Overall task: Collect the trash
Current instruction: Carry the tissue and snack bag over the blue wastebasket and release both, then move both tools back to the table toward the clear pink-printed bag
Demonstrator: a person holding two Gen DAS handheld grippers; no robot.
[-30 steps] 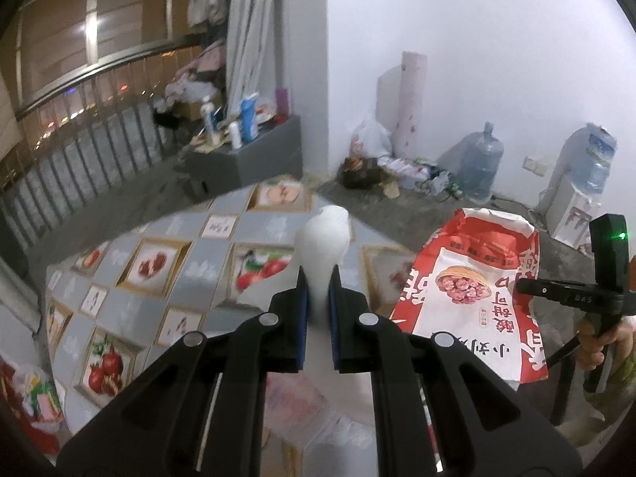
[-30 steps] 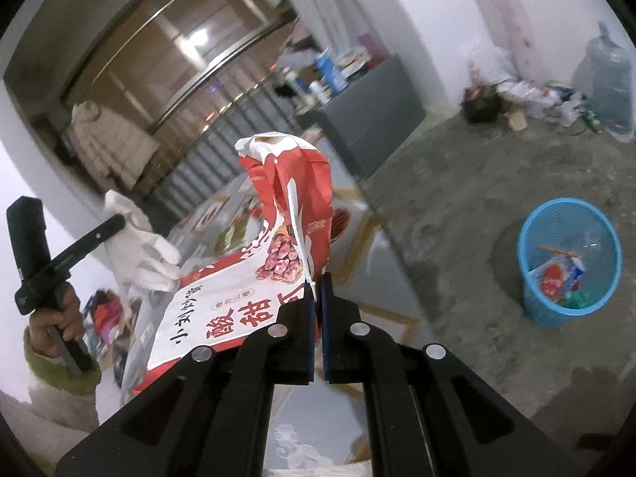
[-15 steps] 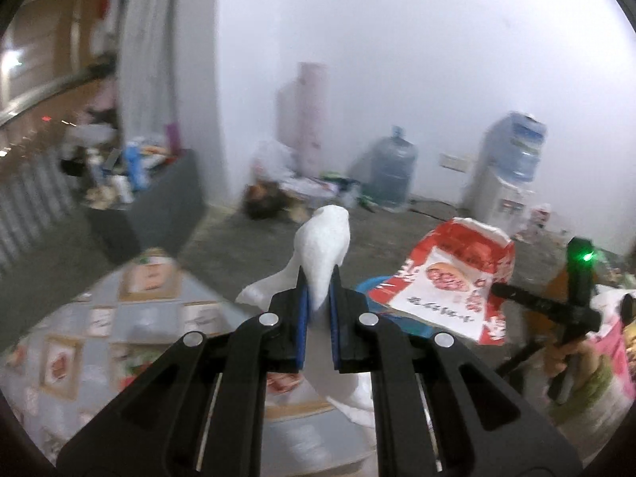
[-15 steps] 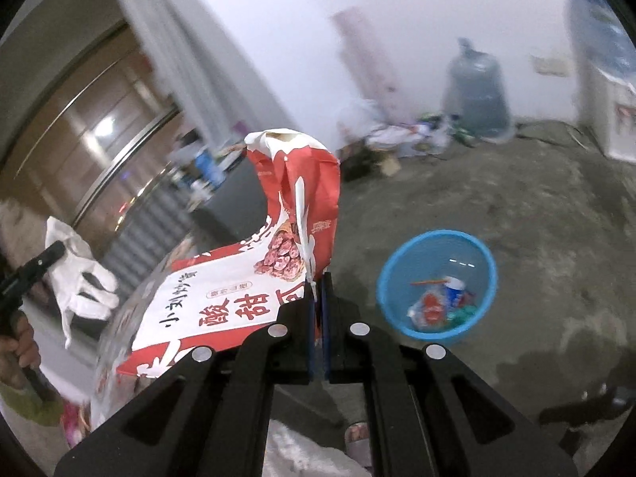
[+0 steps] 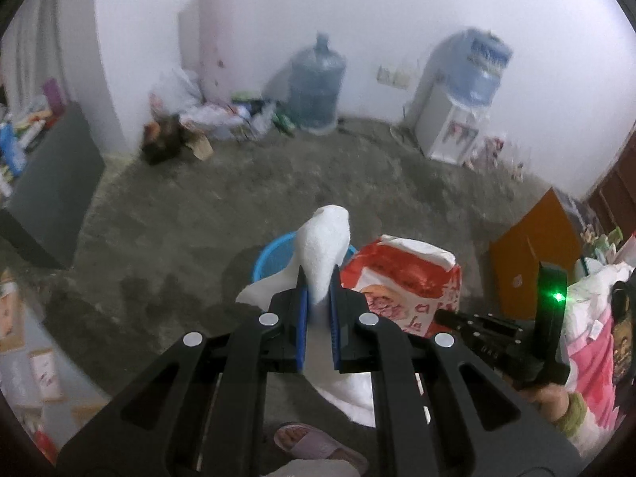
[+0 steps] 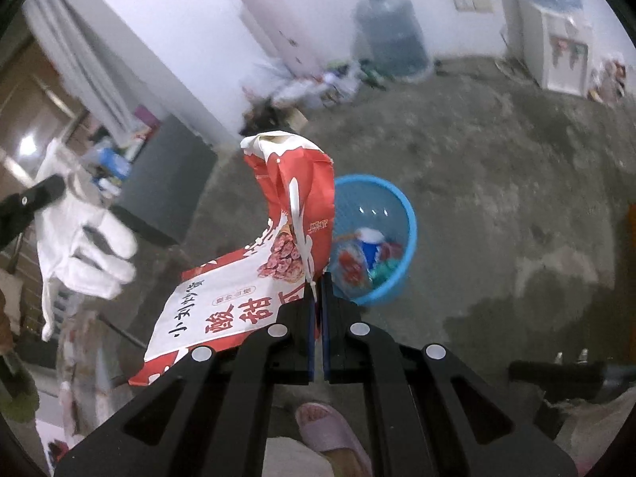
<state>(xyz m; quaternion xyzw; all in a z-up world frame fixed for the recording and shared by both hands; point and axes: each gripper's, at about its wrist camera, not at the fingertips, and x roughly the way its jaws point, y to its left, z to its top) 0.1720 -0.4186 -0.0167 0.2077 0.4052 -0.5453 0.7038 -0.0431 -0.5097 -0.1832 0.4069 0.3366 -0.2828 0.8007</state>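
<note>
My left gripper [image 5: 318,278] is shut on a white glove [image 5: 324,244], held in the air in front of the blue trash basket [image 5: 272,256] on the floor. The glove also shows at the left of the right wrist view [image 6: 87,246]. My right gripper [image 6: 317,284] is shut on the edge of a red and white snack bag [image 6: 254,274], which hangs just left of and above the blue basket [image 6: 401,214]. The bag also shows in the left wrist view [image 5: 405,278]. The basket holds several wrappers.
A grey cabinet [image 5: 51,187] stands at the left. A water jug [image 5: 316,87] and a water dispenser [image 5: 457,119] stand at the far wall, with litter [image 5: 222,119] beside them. An orange board [image 5: 532,254] is at the right. A slippered foot [image 6: 330,433] is below.
Both grippers have swung from the patterned table toward the floor and the blue basket, each carrying its item. The basket is now close in front.
</note>
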